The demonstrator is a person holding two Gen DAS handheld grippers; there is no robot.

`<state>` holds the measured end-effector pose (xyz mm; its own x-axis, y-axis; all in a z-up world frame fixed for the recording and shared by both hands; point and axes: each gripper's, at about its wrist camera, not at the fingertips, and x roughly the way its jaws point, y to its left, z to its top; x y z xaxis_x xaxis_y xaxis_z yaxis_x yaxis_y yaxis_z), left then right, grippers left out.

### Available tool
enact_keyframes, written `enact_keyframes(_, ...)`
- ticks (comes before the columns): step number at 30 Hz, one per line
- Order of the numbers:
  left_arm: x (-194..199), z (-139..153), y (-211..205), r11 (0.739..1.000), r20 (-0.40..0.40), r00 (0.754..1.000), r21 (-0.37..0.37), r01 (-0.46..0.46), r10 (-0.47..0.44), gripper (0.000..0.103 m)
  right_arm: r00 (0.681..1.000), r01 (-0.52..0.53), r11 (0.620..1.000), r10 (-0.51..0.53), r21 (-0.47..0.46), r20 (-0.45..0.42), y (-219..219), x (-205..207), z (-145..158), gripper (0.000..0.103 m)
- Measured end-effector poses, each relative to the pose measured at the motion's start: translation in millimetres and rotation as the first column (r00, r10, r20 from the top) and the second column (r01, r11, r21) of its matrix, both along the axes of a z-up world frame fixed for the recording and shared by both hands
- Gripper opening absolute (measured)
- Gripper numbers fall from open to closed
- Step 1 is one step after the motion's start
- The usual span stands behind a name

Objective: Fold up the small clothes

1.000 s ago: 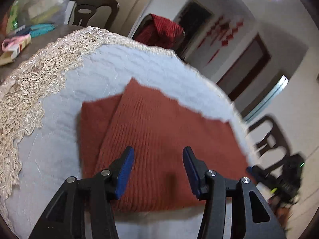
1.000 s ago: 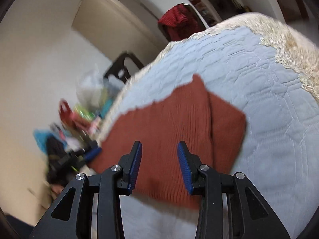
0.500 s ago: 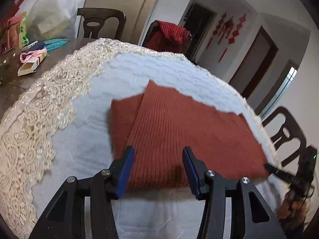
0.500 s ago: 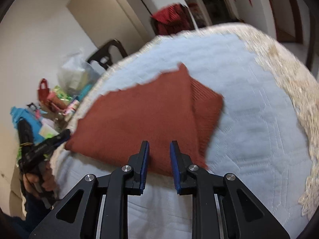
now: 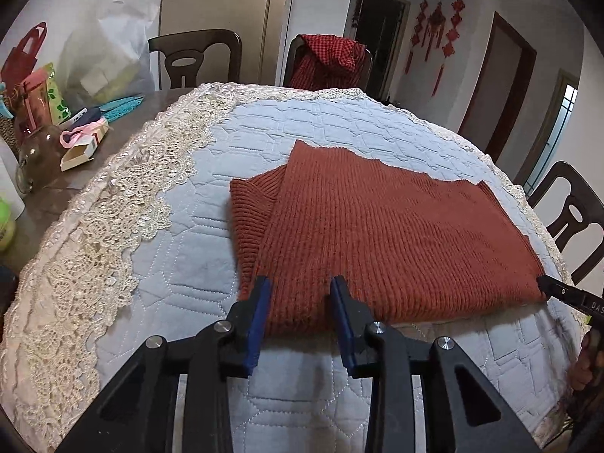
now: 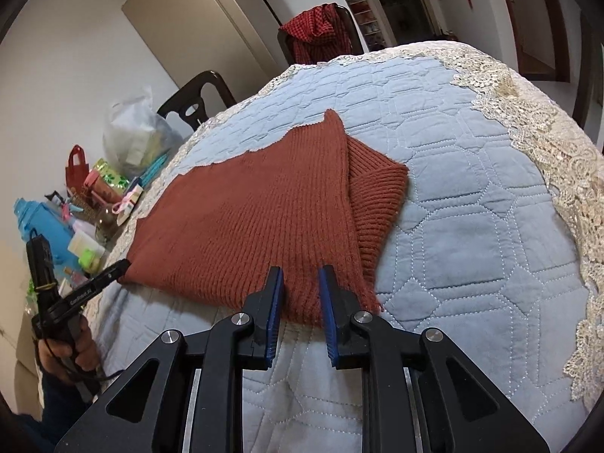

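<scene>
A rust-red knitted garment [image 5: 377,234] lies folded flat on the blue quilted cloth [image 5: 181,264]; it also shows in the right wrist view [image 6: 264,219]. A smaller folded part sticks out at its left end [image 5: 249,211]. My left gripper [image 5: 300,302] is open with its blue-padded jaws at the near left edge of the garment, the fabric between them. My right gripper [image 6: 300,290] is open, jaws at the near right edge of the garment. Each gripper's tip shows at the garment's far corner in the other's view: the right one [image 5: 558,290], the left one [image 6: 109,273].
A lace border [image 5: 113,204] rims the quilted cloth. Left of it stand a glass jar [image 5: 37,154], small boxes, packets and a white plastic bag [image 5: 109,64]. Dark chairs [image 5: 196,56] ring the table, one draped with red checked cloth [image 5: 328,56].
Both grippers have come down to the near edge of the garment. The left jaws have narrowed. The right jaws narrowed, then opened a little.
</scene>
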<state>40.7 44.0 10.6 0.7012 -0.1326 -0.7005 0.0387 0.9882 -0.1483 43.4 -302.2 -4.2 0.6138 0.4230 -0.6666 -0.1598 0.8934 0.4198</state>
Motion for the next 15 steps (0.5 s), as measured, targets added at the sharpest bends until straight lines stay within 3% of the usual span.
enact_keyframes(4, -9, 6, 3, 1.0, 0.005, 1.0, 0.002, -0.018, 0.018, 0.035, 1.0, 0.003, 1.0, -0.002, -0.03, 0.002, 4, -8, 6, 0.024)
enact_keyframes(7, -14, 8, 4, 0.999, 0.003, 1.0, 0.013, -0.03, 0.03, 0.038, 1.0, 0.004, 1.0, -0.004, 0.007, -0.006, 1, -16, 7, 0.033)
enact_keyframes(10, -19, 6, 9, 0.999, -0.012, 0.999, -0.026, -0.039, 0.038, 0.047, 0.999, 0.007, 0.999, -0.005, 0.05, -0.032, -2, -21, 3, 0.038)
enact_keyframes(15, -17, -6, 14, 0.994, -0.075, 0.996, -0.096, -0.054, 0.047, 0.052, 0.996, 0.022, 0.988, -0.008, 0.154, -0.089, -8, -20, -13, 0.041)
